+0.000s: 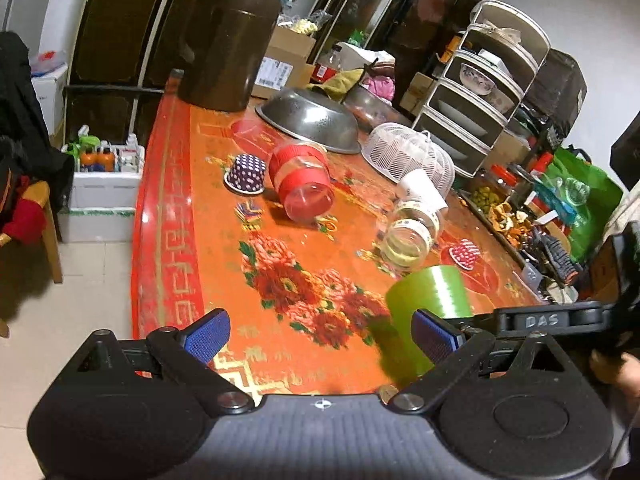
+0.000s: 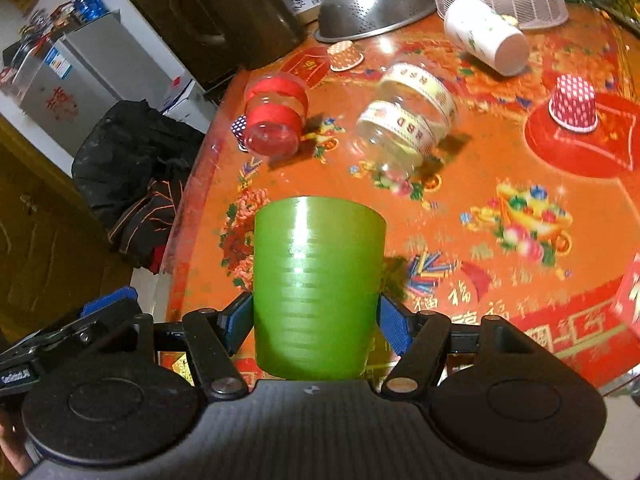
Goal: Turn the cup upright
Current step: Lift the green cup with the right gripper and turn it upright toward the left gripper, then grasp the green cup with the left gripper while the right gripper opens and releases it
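**Green cup pinched in the right gripper, clear of the table**

In the right wrist view the green plastic cup [image 2: 318, 288] fills the lower centre of the frame, clamped between the blue pads [image 2: 394, 326] of the right gripper [image 2: 316, 322], one pad pressed against each side wall. Its long axis runs straight out along the fingers, away from the camera; whether the far end is the rim or the base I cannot tell, since it shows only as an edge. The cup appears to be held above the red floral tablecloth [image 2: 500, 200], not resting on it.

The left gripper [image 1: 320, 338] is spread wide with nothing between its pads. In its view the same cup [image 1: 430, 296] sits at lower right, just beyond the right-hand pad, so the right hand is plainly the one doing the work. The coming move likely turns on rotating the wrist until the cup's axis stands vertical, mouth up.

The left view alone shows the cup from the side, with a dark shadow beneath it. The right view alone shows both pads in contact, plus a banded clear jar [image 2: 404, 120] and a red-banded jar [image 2: 276, 120] lying on their sides further up the frame.
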Demonstrator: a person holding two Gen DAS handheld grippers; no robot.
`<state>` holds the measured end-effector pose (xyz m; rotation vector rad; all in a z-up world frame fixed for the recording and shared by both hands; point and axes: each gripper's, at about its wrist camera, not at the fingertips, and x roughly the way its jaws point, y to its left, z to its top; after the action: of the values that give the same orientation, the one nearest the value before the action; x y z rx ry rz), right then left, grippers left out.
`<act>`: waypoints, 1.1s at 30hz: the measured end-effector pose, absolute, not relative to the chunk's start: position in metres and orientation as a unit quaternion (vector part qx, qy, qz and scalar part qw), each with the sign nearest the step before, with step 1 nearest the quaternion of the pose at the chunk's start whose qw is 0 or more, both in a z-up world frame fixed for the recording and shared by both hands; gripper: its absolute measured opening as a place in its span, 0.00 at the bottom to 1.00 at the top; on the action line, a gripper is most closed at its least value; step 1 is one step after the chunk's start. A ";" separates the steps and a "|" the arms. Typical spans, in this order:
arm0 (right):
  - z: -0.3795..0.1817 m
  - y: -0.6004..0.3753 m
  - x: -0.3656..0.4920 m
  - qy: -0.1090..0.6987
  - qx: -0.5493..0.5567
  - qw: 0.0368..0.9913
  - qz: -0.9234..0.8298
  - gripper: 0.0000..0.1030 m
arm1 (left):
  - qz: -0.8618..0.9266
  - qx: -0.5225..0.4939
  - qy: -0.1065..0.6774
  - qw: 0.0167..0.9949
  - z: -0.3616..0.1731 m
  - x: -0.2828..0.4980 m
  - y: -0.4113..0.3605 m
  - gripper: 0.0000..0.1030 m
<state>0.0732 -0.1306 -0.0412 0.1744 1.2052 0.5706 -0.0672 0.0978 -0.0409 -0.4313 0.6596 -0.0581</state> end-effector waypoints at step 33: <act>-0.048 -0.136 0.044 0.530 0.048 0.790 0.304 0.76 | -0.100 -0.356 0.441 0.818 -0.071 0.030 0.044 0.89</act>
<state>0.0440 -0.1359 -0.0480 0.1042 1.1421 0.6545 0.0299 0.0445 -0.0712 -0.7596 0.9393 -0.2121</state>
